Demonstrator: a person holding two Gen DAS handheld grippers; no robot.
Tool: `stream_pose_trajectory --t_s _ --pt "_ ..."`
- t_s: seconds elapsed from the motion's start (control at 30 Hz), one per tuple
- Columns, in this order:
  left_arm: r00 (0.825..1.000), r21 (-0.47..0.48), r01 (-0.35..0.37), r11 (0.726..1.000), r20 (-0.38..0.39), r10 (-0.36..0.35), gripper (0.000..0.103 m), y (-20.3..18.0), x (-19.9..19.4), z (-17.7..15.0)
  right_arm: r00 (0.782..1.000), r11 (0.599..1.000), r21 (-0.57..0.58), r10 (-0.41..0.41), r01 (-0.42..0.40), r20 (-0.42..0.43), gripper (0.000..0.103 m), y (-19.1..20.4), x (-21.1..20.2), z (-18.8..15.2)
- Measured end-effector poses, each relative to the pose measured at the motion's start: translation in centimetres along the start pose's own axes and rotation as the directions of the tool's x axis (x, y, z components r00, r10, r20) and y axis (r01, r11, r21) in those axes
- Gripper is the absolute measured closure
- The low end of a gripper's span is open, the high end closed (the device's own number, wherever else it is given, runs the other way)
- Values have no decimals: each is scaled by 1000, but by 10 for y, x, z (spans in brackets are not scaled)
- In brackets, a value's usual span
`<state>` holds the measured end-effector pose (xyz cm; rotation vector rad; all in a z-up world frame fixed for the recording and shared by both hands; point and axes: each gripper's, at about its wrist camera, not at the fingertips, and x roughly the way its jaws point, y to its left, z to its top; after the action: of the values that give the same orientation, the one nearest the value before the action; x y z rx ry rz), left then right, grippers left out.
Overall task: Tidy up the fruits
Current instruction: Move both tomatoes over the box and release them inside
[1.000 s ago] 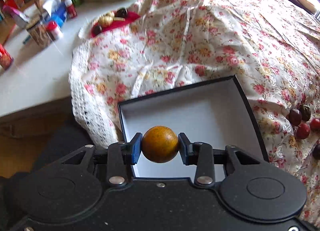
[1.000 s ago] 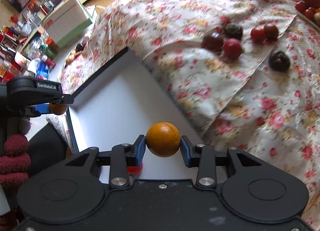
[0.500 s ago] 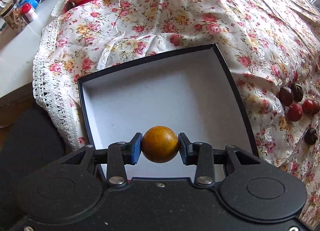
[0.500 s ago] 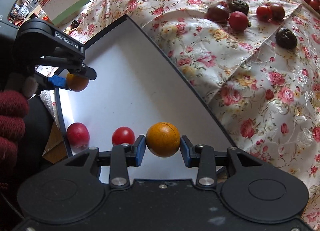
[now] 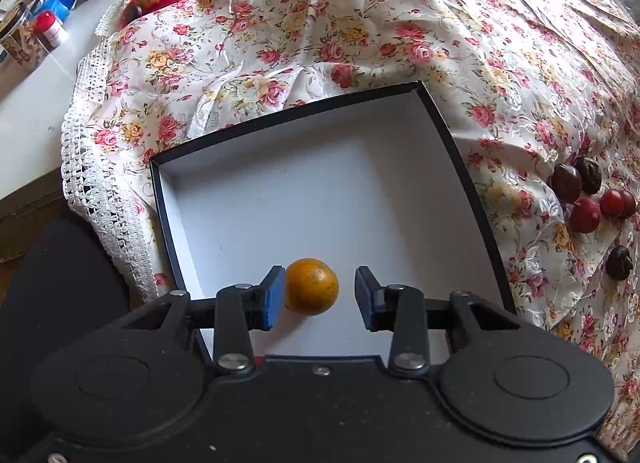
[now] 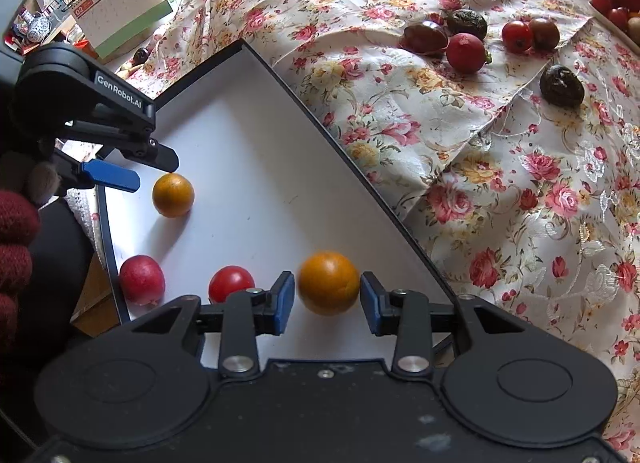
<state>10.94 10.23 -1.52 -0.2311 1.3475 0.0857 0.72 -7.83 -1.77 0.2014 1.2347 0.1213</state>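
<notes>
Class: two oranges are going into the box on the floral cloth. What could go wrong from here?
1. The orange between the right gripper's pads looks loose; it may roll into the tomato.
2. The other orange lies free on the box's smooth floor beside the open left gripper, which might knock it when lifting.

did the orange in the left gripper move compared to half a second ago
Yes. The orange has left the left gripper, whose blue pads now stand apart from it. It has dropped to the white floor of the box, near the box's left wall.
</notes>
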Motion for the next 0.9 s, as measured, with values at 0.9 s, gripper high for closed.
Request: stream_pose_trajectory --t_s 0.9 --pt "1000 -8 1 1000 -13 -1 57 2 1 0 999 999 -26 35 -35 0 63 0 -9 -1"
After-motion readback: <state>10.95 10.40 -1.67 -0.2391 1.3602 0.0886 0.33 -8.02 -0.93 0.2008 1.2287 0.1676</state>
